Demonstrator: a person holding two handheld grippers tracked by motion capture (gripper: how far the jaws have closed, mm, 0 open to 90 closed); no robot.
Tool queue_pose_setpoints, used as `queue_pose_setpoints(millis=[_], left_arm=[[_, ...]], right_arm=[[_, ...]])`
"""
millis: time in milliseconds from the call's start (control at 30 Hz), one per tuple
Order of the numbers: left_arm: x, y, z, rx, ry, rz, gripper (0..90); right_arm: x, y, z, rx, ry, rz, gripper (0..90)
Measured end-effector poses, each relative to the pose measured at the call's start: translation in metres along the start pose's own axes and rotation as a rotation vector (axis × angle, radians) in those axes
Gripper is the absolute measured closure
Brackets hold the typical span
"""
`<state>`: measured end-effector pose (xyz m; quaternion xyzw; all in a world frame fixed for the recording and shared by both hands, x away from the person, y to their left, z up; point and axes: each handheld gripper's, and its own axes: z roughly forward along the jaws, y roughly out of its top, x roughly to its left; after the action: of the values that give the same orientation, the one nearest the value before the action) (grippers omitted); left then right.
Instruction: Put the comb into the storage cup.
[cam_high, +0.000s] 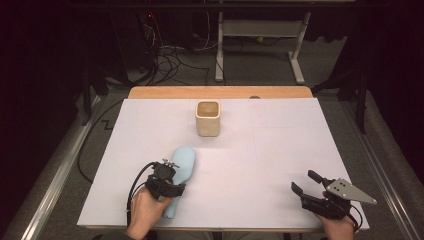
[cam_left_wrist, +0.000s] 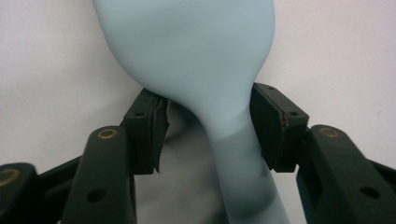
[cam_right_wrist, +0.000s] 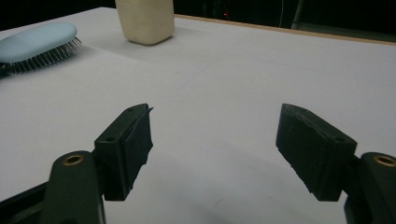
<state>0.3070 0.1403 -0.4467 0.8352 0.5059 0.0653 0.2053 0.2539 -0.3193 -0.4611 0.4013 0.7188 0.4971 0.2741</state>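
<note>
We had the left hand-held gripper (cam_high: 170, 176) set over the handle of a pale blue hairbrush (cam_high: 181, 167), its two black jaws standing either side of the neck where the handle widens into the head. In the left gripper view (cam_left_wrist: 208, 128) the right pad touched the neck of the brush (cam_left_wrist: 196, 60), while a sliver of shadowed gap showed at the left pad, so we could not tell whether the clamp was fully made. The hairbrush lay flat on the white counter (cam_high: 280, 150), bristles down and back up, its head pointing away from us towards a cream cup (cam_high: 208, 118). Measured from that cup, the brush lay nearer to us and a little to the left, well apart from it.

Our right hand-held gripper (cam_high: 302, 181) sat far to the right of the cup and close to the counter's near edge, with its jaws spread wide and nothing between them. In the right gripper view (cam_right_wrist: 215, 149) bare counter (cam_right_wrist: 243, 74) showed between the pads, and the brush (cam_right_wrist: 37, 46) with its grey bristles lay to the left of the cup (cam_right_wrist: 145, 19).

The cup stood upright near the far side of the counter, square-mouthed with rounded corners. From above, its inside looked brownish, and we could not tell whether that was contents or just the shaded bottom.
</note>
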Motion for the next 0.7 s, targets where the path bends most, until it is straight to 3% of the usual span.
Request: queue_pose_setpoints(millis=[700], left_arm=[[-0.001, 0.013, 0.005, 0.035, 0.041, 0.047, 62.0]], right_arm=[[0.0, 0.0, 0.0, -0.006, 0.002, -0.006, 27.4]])
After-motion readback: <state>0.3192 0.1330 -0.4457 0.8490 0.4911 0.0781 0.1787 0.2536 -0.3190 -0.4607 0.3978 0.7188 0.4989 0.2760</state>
